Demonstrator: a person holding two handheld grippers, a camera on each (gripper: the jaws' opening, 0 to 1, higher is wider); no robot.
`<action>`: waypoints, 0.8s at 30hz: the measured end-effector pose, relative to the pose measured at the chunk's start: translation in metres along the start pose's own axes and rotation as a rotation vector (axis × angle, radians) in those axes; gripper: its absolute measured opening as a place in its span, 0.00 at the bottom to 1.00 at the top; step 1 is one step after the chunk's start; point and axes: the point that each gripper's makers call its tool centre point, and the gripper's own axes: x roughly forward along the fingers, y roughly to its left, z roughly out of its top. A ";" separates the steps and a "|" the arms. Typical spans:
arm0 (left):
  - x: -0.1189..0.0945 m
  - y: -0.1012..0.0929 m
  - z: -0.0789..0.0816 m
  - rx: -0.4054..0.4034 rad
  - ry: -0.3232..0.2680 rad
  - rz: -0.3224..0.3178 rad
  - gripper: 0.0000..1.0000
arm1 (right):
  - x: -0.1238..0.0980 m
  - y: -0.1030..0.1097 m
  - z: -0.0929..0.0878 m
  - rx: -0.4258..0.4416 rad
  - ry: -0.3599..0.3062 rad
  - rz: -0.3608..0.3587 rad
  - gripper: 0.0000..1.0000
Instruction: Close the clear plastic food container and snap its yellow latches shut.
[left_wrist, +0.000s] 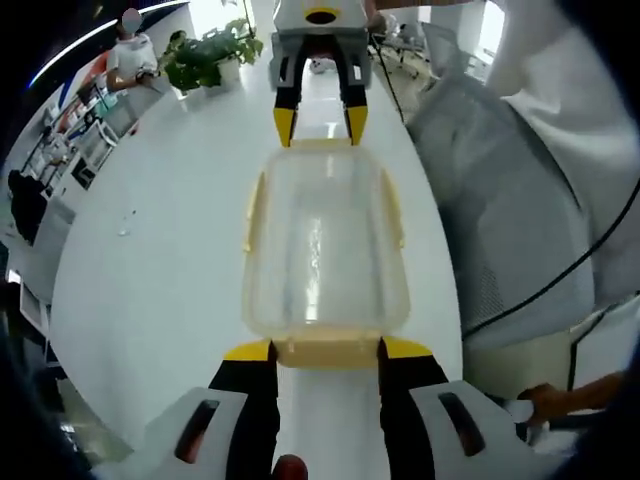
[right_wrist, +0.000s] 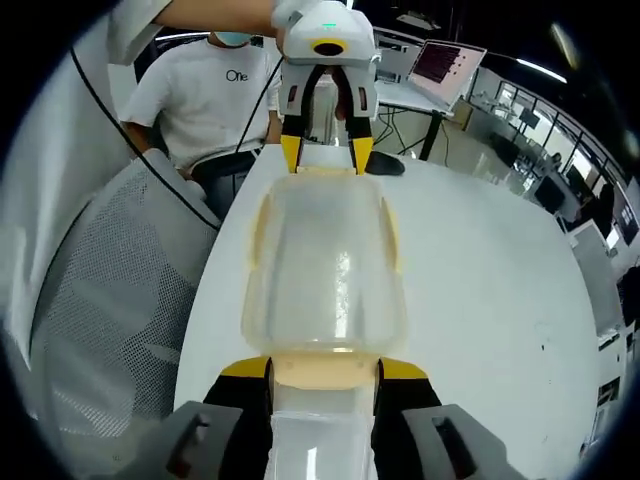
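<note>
The clear plastic container (left_wrist: 325, 250) (right_wrist: 325, 270) lies lengthwise on the white table (left_wrist: 170, 240) (right_wrist: 480, 280), its lid resting on top. Yellow side latches (left_wrist: 254, 208) (right_wrist: 262, 232) stick outward. In the left gripper view my left gripper (left_wrist: 326, 350) is open, its yellow-tipped jaws flanking the near end latch (left_wrist: 325, 352). My right gripper (left_wrist: 320, 125) stands open at the far end latch (left_wrist: 318, 146). In the right gripper view the right gripper (right_wrist: 324, 370) straddles its near end latch (right_wrist: 325, 372), and the left gripper (right_wrist: 325, 152) hangs open over the opposite end.
A grey mesh chair (left_wrist: 500, 200) (right_wrist: 110, 290) stands close to the table's edge beside the container. A potted plant (left_wrist: 205, 55) sits at one table end. A seated person (right_wrist: 225, 90) and a laptop (right_wrist: 445, 65) are beyond the other end. Black cables (left_wrist: 560, 270) hang near the chair.
</note>
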 end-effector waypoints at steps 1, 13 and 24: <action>0.000 -0.001 0.002 0.000 0.000 0.000 0.36 | -0.002 0.001 -0.001 -0.001 0.000 -0.001 0.36; 0.001 0.000 0.028 0.011 0.006 0.019 0.36 | -0.025 0.001 -0.013 -0.014 -0.002 -0.027 0.36; 0.007 0.000 0.055 0.018 -0.004 0.021 0.36 | -0.046 0.002 -0.033 -0.014 0.011 -0.041 0.36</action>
